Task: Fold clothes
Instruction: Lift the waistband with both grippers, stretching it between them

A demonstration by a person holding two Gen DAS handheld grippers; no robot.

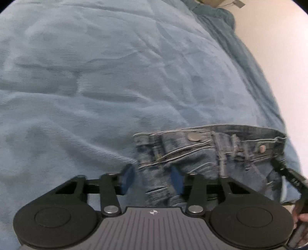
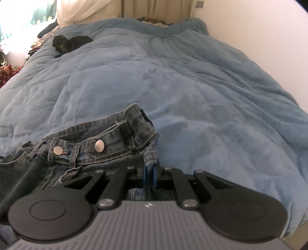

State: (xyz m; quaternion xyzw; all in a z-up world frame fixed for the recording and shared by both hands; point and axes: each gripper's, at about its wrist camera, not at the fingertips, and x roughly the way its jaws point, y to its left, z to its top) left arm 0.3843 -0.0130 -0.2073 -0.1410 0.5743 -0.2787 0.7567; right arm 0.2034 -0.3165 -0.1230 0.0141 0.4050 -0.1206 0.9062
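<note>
Blue jeans [image 1: 202, 153] lie waistband-up on a light blue bedspread [image 1: 115, 77], two metal buttons showing. My left gripper [image 1: 152, 179] sits at the jeans' left edge with its blue pads [image 1: 128, 178] apart; denim lies between them, but they do not press on it. In the right wrist view the jeans [image 2: 86, 150] stretch to the left. My right gripper [image 2: 149, 176] is shut on a bunched fold of denim at the right end of the waistband, which is lifted a little off the bed. The black frame of that gripper [image 1: 288, 177] shows at the right edge of the left wrist view.
The bedspread [image 2: 192, 86] covers the whole bed, rumpled. A small dark shape [image 2: 71, 43] rests at the far left corner. A pale wall [image 2: 259, 28] runs along the right side. Clutter and a bright window [image 2: 23, 17] lie beyond the far left.
</note>
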